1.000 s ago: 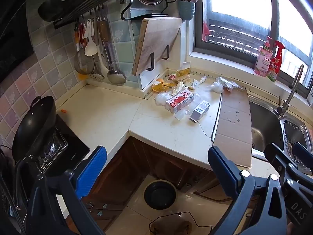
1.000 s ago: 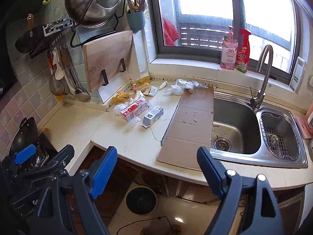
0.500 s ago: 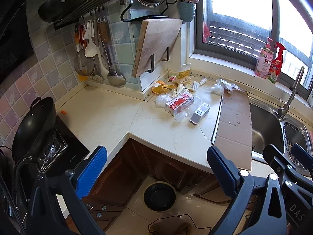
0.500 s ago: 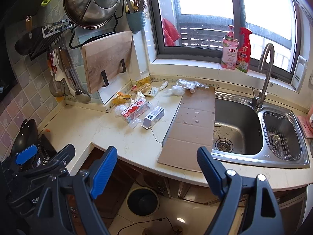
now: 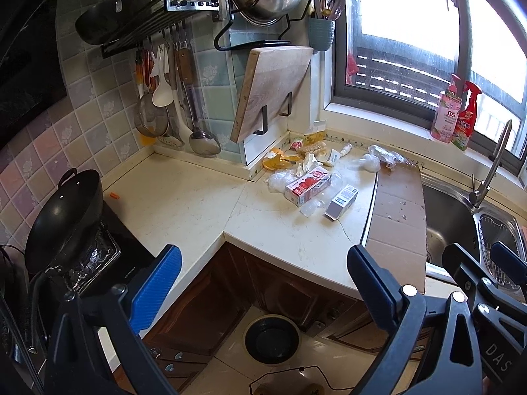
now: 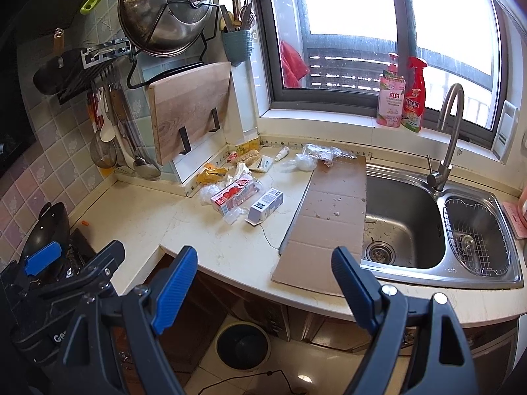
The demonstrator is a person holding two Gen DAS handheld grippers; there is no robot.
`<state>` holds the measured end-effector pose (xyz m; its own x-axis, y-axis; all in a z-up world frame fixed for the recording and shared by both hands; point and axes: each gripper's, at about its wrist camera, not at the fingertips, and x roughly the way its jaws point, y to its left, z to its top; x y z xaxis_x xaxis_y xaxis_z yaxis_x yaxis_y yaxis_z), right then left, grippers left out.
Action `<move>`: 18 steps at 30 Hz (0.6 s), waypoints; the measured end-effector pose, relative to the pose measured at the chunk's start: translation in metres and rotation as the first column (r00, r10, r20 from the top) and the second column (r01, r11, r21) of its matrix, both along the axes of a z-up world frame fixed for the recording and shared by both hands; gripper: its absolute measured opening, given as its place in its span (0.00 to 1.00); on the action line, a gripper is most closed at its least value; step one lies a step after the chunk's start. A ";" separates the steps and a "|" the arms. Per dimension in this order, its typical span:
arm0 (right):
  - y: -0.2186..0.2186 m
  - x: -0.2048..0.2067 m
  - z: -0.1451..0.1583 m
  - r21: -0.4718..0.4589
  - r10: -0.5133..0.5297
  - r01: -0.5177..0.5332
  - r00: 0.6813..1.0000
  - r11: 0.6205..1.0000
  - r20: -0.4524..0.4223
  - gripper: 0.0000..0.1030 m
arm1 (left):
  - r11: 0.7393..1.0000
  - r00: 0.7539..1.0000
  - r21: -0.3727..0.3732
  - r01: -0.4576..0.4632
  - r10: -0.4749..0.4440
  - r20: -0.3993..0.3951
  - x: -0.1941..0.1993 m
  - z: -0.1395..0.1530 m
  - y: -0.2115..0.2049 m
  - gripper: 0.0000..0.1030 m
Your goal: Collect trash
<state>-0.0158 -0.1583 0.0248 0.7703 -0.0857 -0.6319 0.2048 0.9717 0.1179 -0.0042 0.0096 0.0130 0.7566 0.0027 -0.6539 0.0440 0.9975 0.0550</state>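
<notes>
**Both claws held spread over the cabinet gap, trash gathered at the back corner**

The left claw [image 5: 263, 279] is seen spread wide with nothing between its blue fingers [image 5: 158, 283], held off the front edge of the tabletop [image 5: 184, 204]. The right claw [image 6: 263, 283] is likewise held wide apart and empty, in front of the curved tabletop edge. In the left wrist view the right claw [image 5: 487, 263] appears at the right border, beside the sink [image 6: 402, 227].

The trash is clustered near the back corner, below the hanging cutting board [image 5: 270, 95]. A red and white carton [image 5: 308, 186] lies on its side among clear plastic wrappers [image 5: 280, 181], with a small white box [image 5: 341, 201] just beside it, toward the sink. Yellow wrappers [image 5: 280, 162] and small packets lie against the back wall, and a crumpled clear bag [image 5: 382, 159] rests at the far end of a flat cardboard sheet [image 5: 395, 223]. The sheet is laid along the sink's left rim, and its near end overhangs the front tabletop edge.

A broad bare stretch of tabletop is left between the front edge and the trash, and another toward the stove, where a black wok [image 5: 62, 217] sits. A small orange scrap [image 5: 113, 195] lies alone near the wok. On the floor below the corner, a round black bin [image 5: 271, 339] is seen standing open.
</notes>
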 end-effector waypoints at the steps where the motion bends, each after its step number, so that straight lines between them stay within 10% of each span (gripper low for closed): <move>1: 0.001 -0.001 0.001 -0.002 0.000 0.000 1.000 1.000 0.007 0.82 | 1.000 1.000 -0.002 0.000 0.000 0.007 -0.002 0.001 0.001 0.96; 18: 0.005 -0.020 0.004 -0.007 -0.020 0.021 0.999 1.000 0.026 0.82 | 1.000 1.000 0.000 0.020 -0.020 0.015 -0.012 0.008 0.002 0.96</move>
